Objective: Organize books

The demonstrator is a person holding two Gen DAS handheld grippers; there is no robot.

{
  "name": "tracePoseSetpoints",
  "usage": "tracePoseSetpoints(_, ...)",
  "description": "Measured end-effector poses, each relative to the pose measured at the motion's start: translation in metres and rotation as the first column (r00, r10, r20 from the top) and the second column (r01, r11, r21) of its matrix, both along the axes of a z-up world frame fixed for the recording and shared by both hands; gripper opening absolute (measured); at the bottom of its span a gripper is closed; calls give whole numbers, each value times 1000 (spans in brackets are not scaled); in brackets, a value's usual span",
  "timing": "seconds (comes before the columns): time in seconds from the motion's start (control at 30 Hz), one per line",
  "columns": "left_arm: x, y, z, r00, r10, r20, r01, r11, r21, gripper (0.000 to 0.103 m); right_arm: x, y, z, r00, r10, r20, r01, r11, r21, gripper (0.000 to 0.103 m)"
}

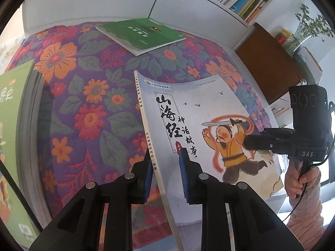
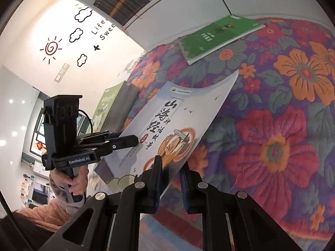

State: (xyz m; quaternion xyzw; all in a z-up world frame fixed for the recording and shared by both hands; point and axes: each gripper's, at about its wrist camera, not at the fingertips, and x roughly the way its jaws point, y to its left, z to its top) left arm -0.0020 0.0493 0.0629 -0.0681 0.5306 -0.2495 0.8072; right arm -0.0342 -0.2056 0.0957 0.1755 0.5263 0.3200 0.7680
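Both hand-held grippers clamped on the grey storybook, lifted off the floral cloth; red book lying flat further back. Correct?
One error: the book further back is green, not red, as the left wrist view shows. The rest holds: left hand-held gripper and right hand-held gripper clamp the grey storybook above the floral cloth.

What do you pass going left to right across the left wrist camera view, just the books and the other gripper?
Light green book at the left edge → dark green book lying flat on the floral cloth → pale illustrated book held up off the cloth → right gripper at that book's right edge.
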Motion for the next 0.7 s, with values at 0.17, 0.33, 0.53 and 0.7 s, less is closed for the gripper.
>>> tracePoseSetpoints(0.17, -12, 1, 11, 1000, -6, 20, 6, 1000, -14, 21, -14, 5, 12, 1000, 0, 28, 1, 1000, -14, 16)
tracePoseSetpoints(0.33, -23, 7, 25, 999, -4, 54, 5, 1000, -16, 21, -26, 11, 26, 999, 0, 54, 1, 1000, -18, 16)
tracePoseSetpoints(0.53, -31, 17, 39, 996, 6, 91, -4, 1000, -16, 21, -32, 24, 41, 996, 5, 93, -3, 1000, -26, 16)
tracePoseSetpoints(0.7, -37, 30, 49, 993, 24, 115, -21, 1000, -22, 21, -32, 36, 53, 993, 16, 119, -13, 1000, -27, 17)
